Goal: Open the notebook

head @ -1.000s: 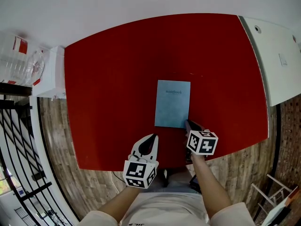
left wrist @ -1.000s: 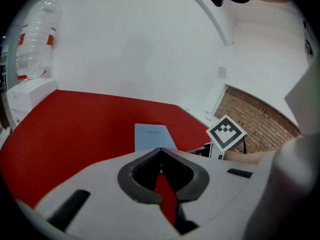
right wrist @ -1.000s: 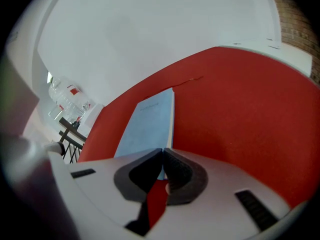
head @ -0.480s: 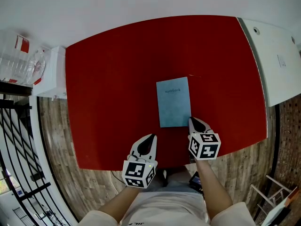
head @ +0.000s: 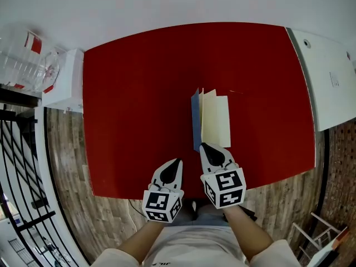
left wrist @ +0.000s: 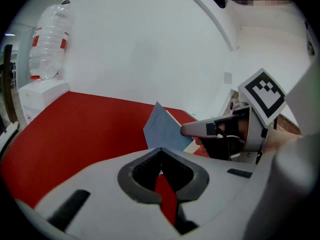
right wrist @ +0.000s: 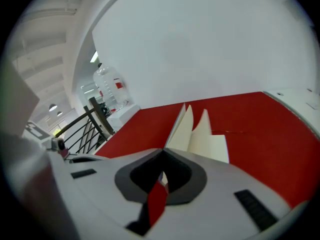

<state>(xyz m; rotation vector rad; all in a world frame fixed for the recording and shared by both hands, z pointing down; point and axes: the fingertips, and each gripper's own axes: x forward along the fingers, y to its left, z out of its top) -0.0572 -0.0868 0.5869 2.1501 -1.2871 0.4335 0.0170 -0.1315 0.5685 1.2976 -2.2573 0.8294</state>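
Lifting the notebook's cover: half a second ago it was lying shut, and now it is standing open.
The notebook is lying on the red table, toward the person's side, with its blue cover standing nearly upright on the left and cream pages fanning beside it. The right gripper, having shifted leftward, is touching the cover's near lower edge with its jaws closed together. The left gripper is hovering just beside it, jaws together on nothing, apart from the notebook.
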